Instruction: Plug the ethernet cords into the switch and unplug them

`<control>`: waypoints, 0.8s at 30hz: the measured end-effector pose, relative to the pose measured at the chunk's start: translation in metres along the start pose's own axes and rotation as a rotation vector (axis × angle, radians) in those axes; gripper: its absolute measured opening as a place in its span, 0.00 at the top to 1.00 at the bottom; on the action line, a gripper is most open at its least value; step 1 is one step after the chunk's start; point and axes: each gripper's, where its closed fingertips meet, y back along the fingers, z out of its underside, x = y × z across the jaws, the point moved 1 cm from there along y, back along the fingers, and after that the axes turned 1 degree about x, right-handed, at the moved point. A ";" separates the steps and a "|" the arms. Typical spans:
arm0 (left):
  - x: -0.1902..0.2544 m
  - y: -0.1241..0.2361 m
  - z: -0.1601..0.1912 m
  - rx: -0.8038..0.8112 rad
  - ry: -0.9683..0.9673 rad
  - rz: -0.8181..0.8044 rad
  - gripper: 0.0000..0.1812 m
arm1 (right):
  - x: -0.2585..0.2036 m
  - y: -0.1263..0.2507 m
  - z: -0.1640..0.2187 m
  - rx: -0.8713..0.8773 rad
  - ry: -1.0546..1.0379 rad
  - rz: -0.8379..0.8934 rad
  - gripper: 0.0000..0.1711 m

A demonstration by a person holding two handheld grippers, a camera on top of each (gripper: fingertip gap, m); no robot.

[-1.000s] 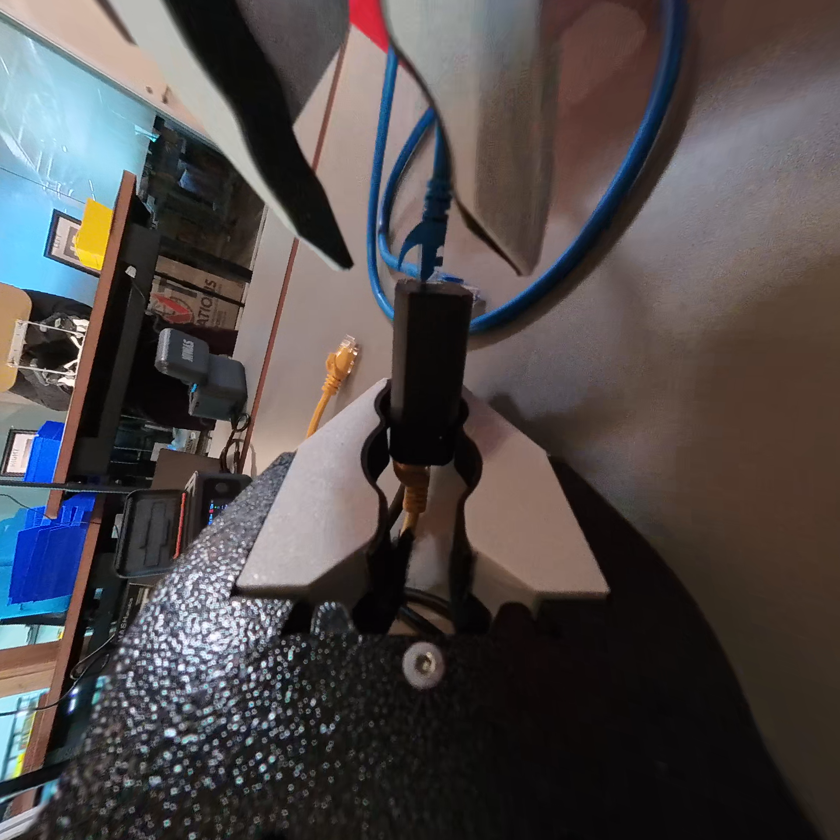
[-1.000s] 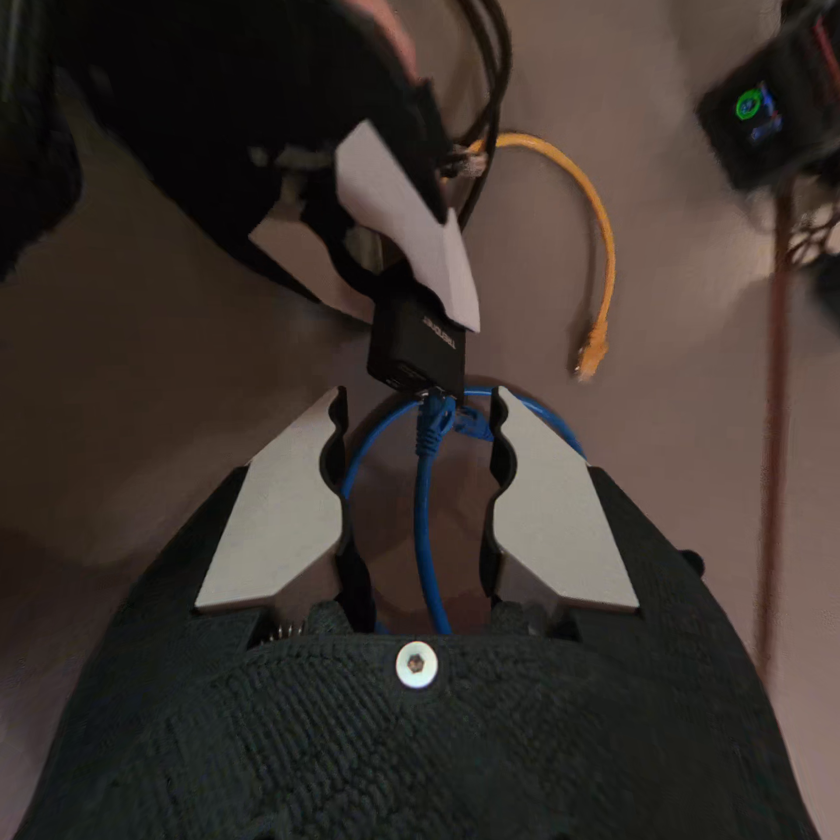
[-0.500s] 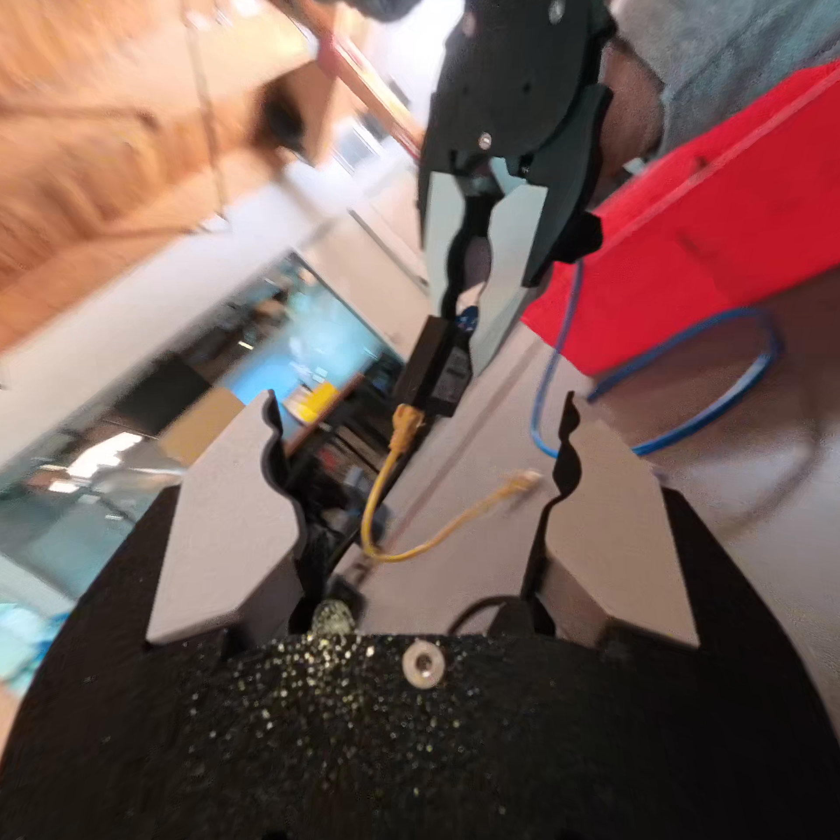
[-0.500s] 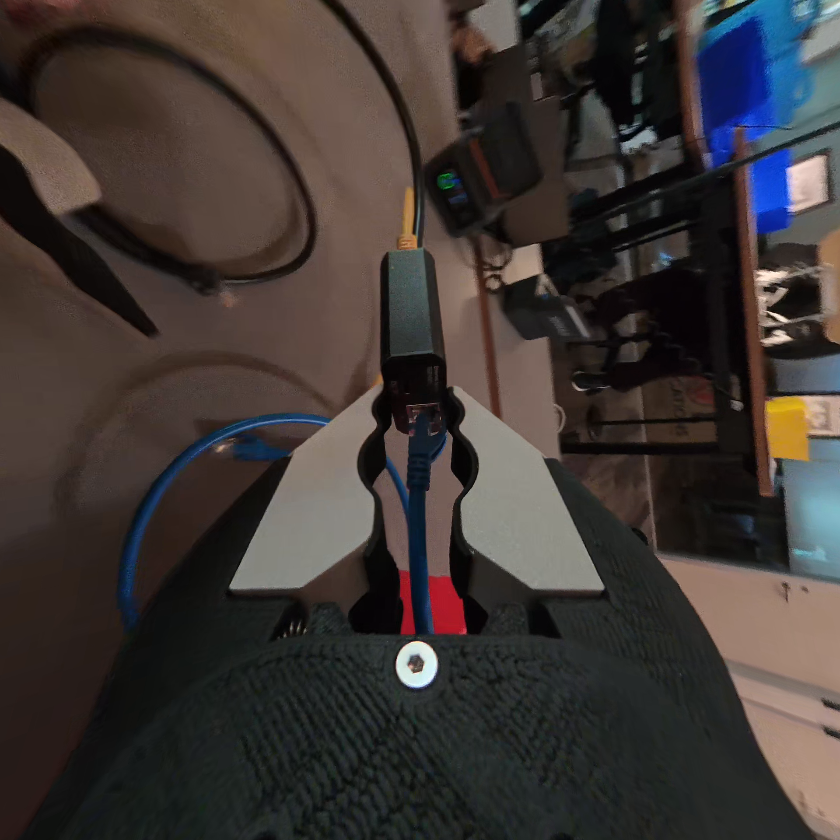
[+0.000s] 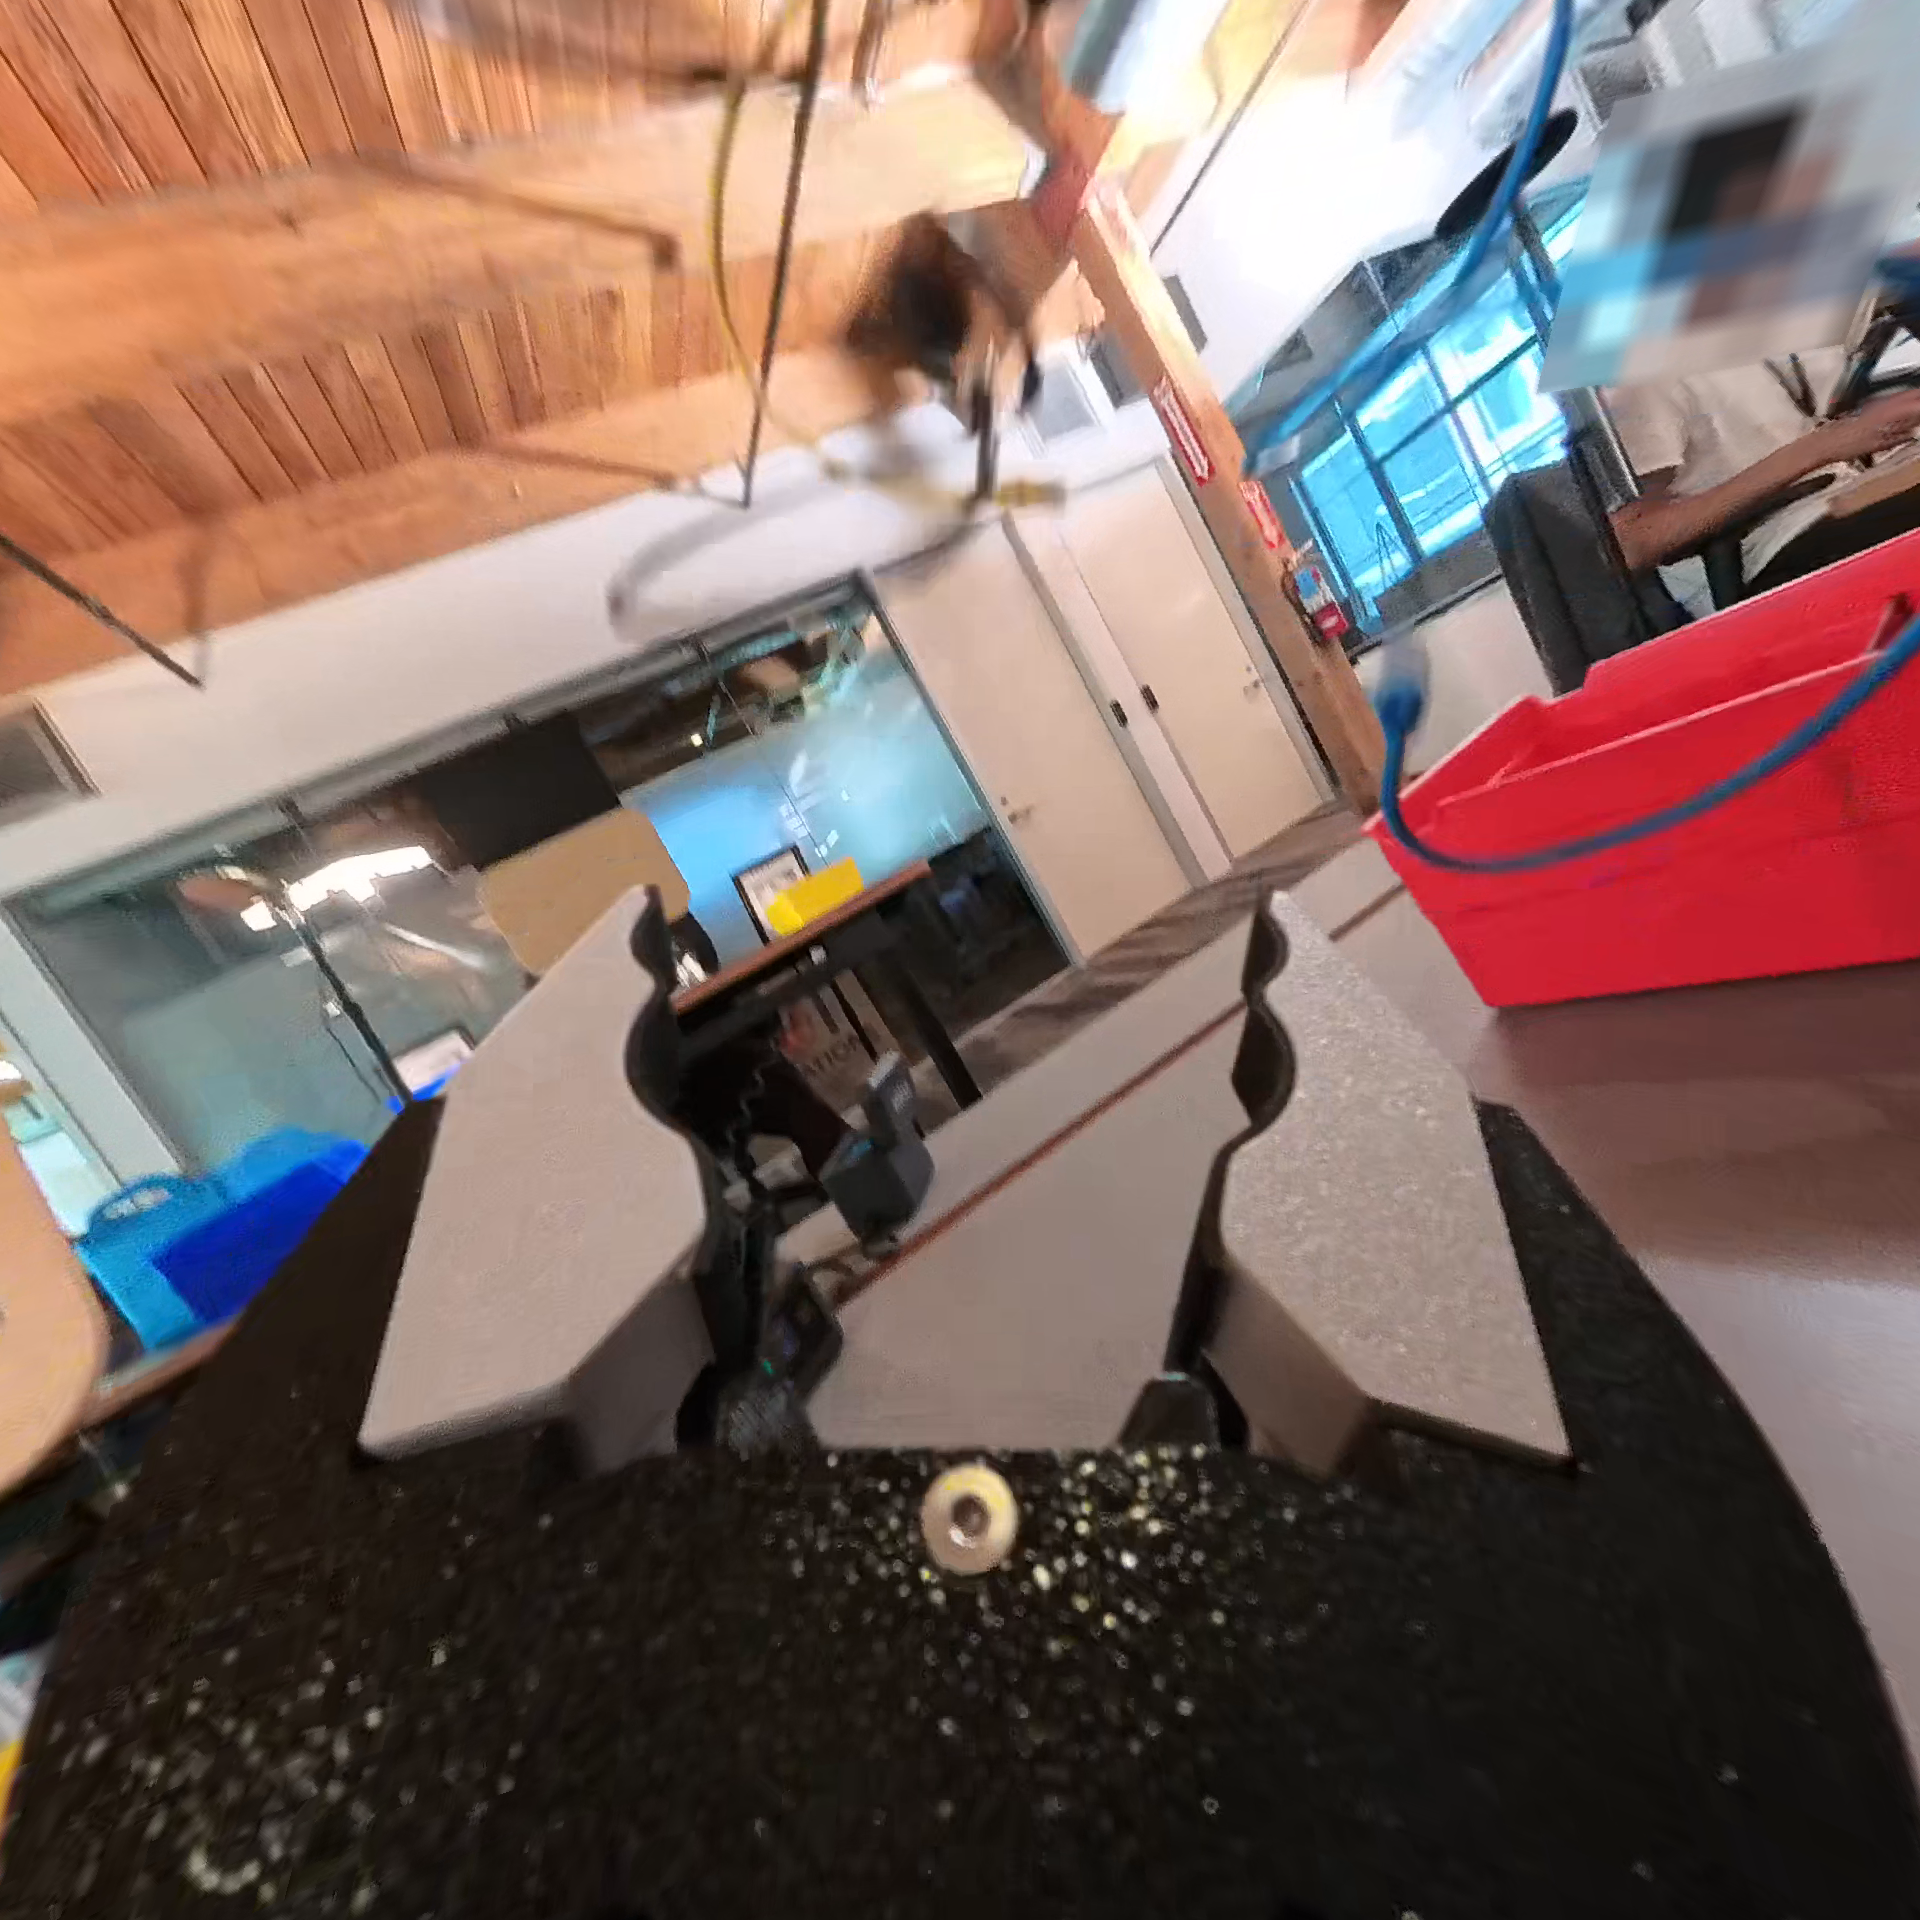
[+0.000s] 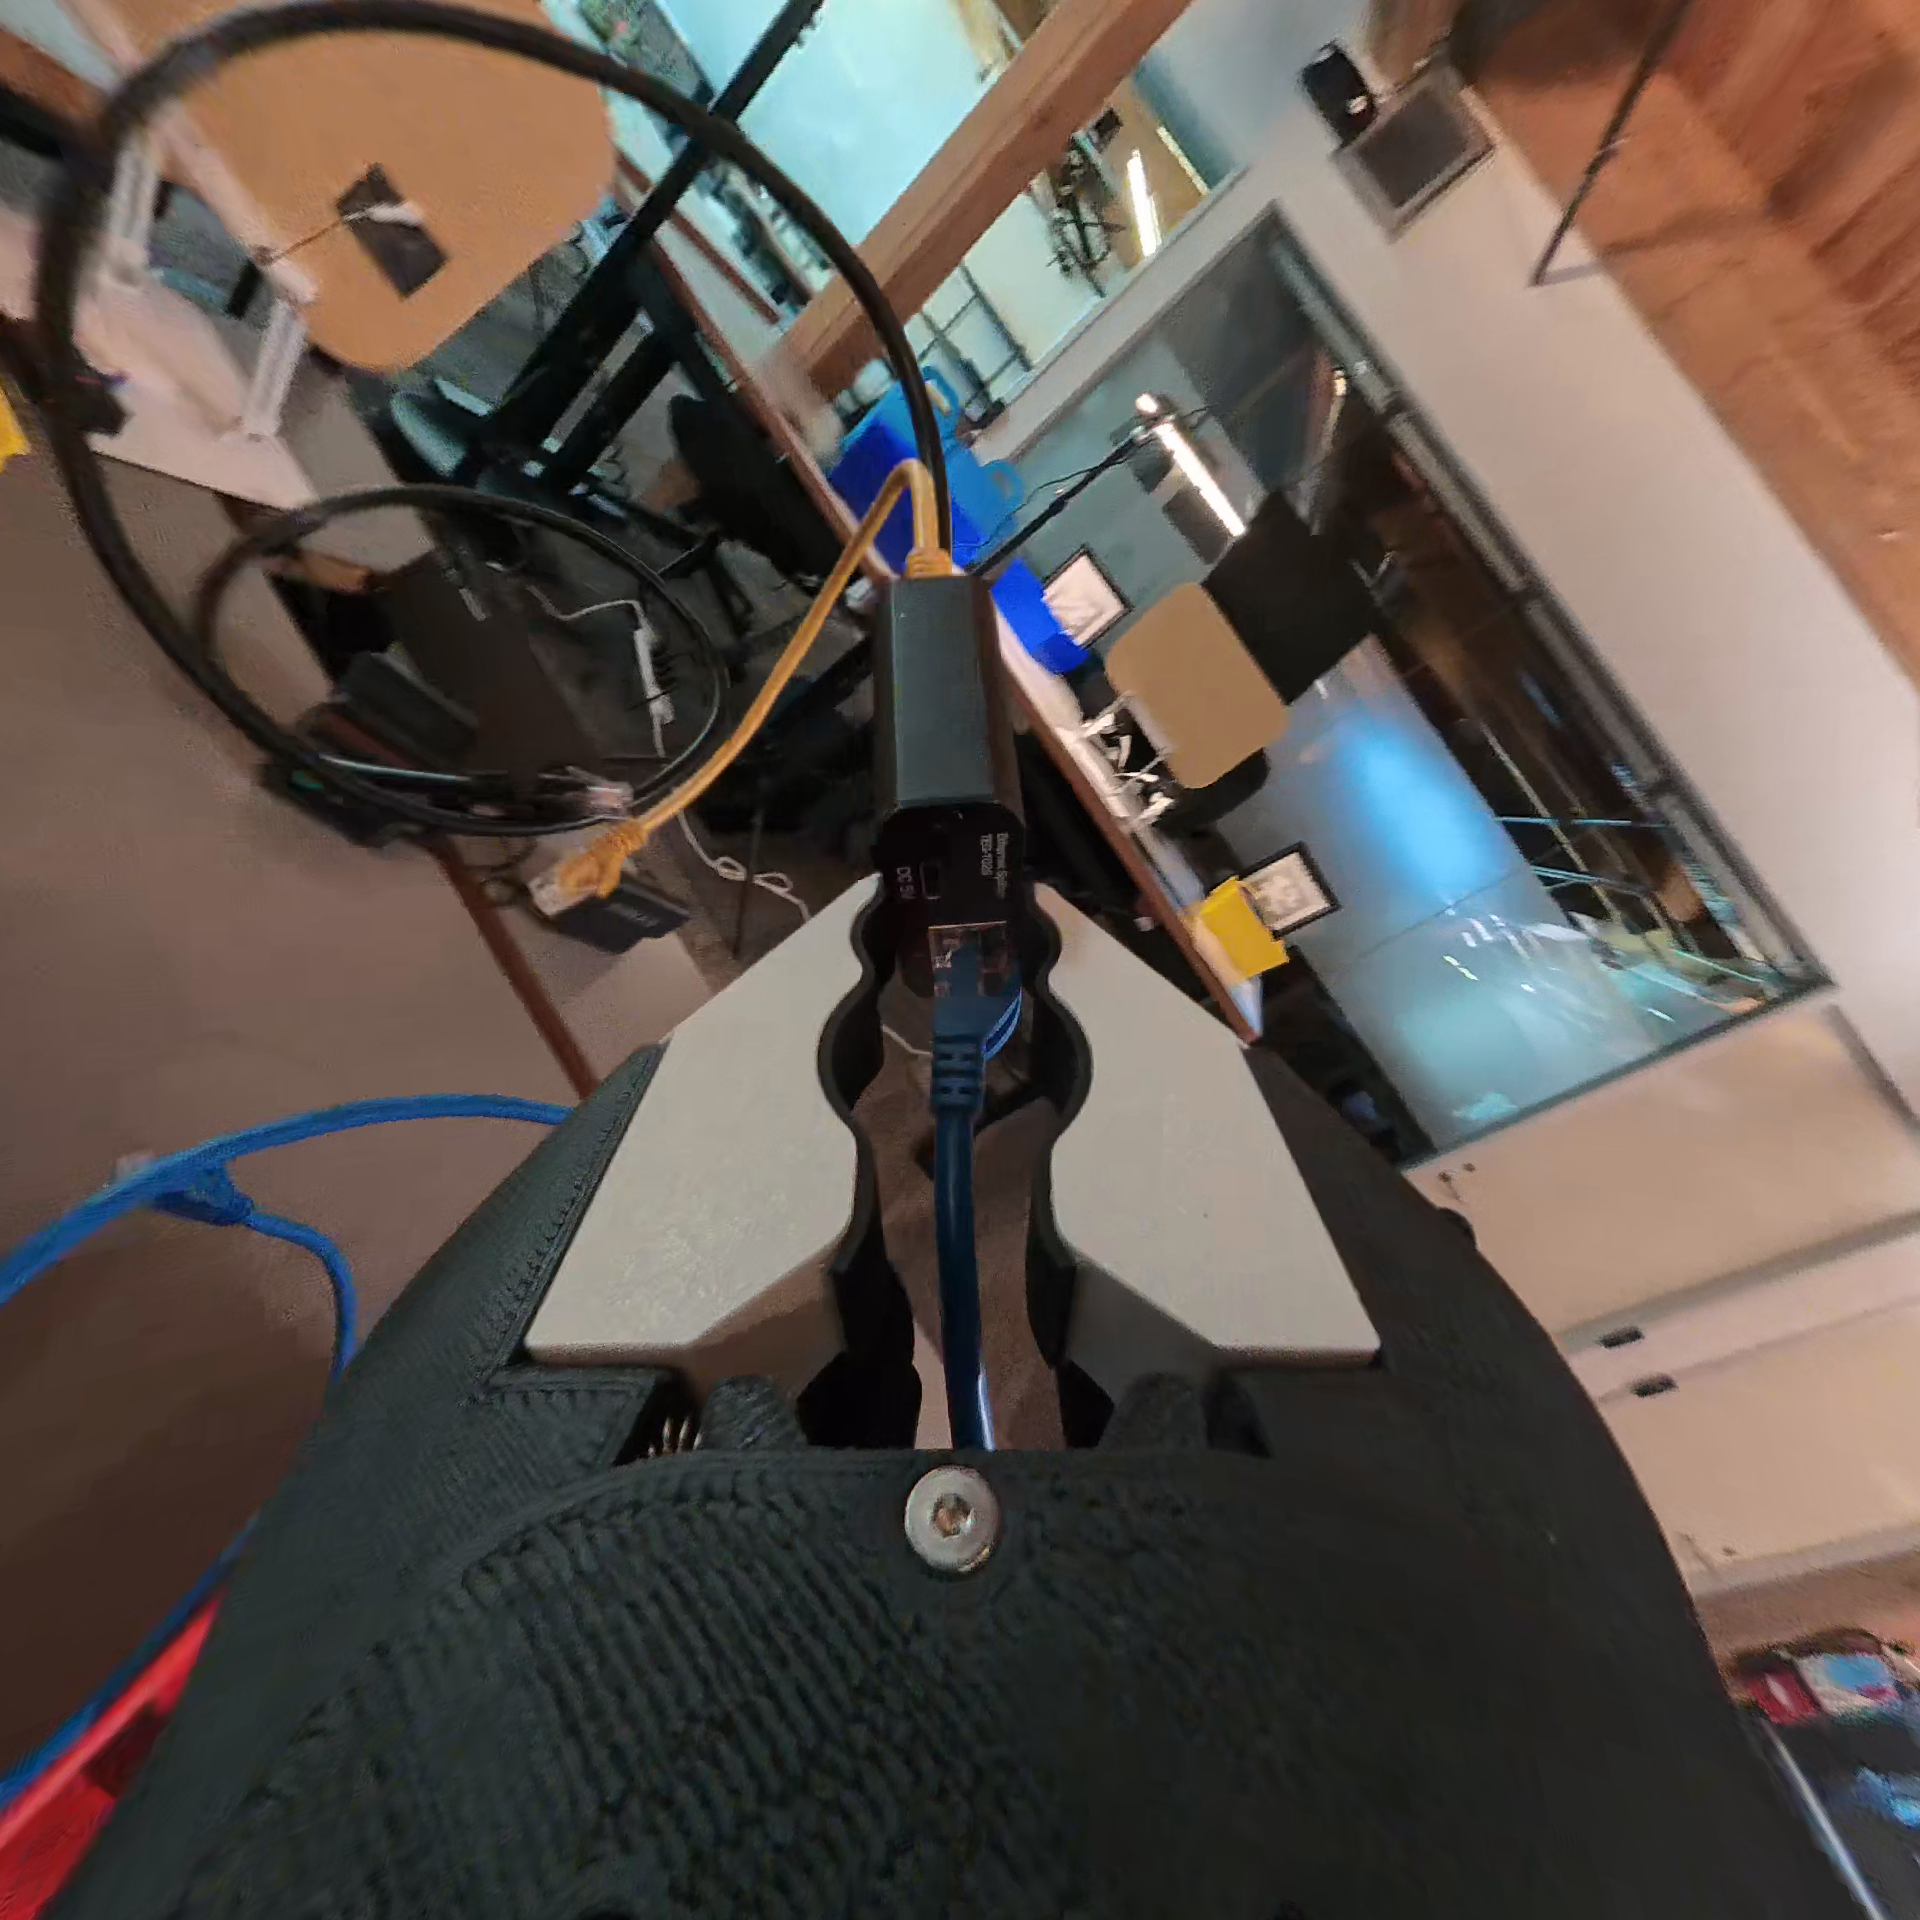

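Observation:
My right gripper (image 6: 951,925) is shut on the near end of the small black switch (image 6: 940,717) and holds it up off the table. A blue cord (image 6: 956,1070) is plugged into its near end and runs back between my fingers. A yellow cord (image 6: 920,520) and a black cord (image 6: 904,312) leave its far end. The yellow cord's free plug (image 6: 592,868) hangs loose. My left gripper (image 5: 954,914) is open and empty and points out over the table into the room. The blue cord (image 5: 1397,727) hangs at the right of the left wrist view.
A red bin (image 5: 1662,894) stands on the brown table (image 5: 1662,1195) to the right of my left gripper; it also shows in the right wrist view (image 6: 73,1745). The blue cord's free plug (image 6: 192,1184) hangs at lower left. Desks and blue bins (image 6: 914,488) lie beyond the table.
My left gripper let go of the switch, opened and swung away. My right gripper shut on the switch's blue-cord end and lifted it off the table.

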 end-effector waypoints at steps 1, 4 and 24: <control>-0.001 0.000 0.007 -0.024 0.024 0.001 0.41 | 0.015 0.005 -0.003 0.006 0.004 0.021 0.88; -0.007 -0.001 0.017 -0.057 0.069 -0.012 0.42 | 0.055 0.020 -0.011 0.030 0.001 0.077 0.88; 0.010 -0.003 0.039 -0.147 0.117 0.077 0.45 | 0.100 0.030 0.091 0.315 -0.467 0.161 0.87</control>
